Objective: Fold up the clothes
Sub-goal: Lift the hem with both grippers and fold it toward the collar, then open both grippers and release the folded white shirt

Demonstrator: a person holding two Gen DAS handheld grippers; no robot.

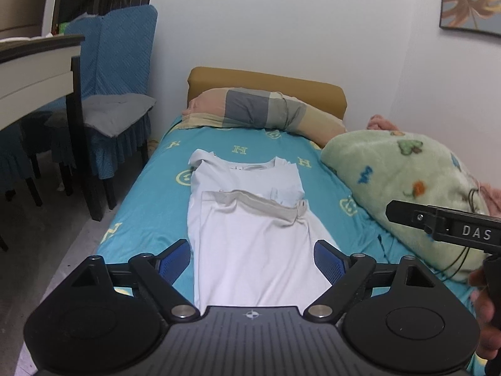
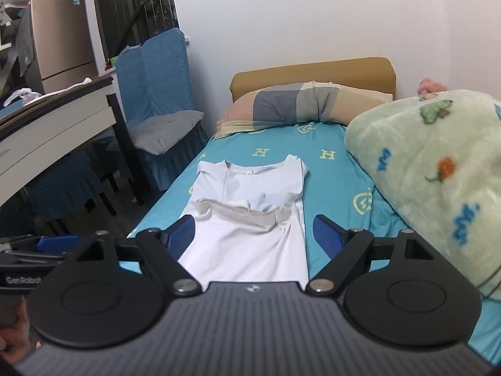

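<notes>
A pale shirt lies folded at the centre of the frame on the teal bed, its hem turned up over the chest. The left claw and right claw both hang spread and empty, apparently above the shirt's near end.

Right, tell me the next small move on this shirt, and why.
Probably bring both open tools down to the near edge of the white T-shirt and pinch a corner each. The left hand-held gripper and right hand-held gripper hover above it, holding nothing. The hem is already folded up, but the collar part beyond it is uncovered, so another fold seems due.
</notes>
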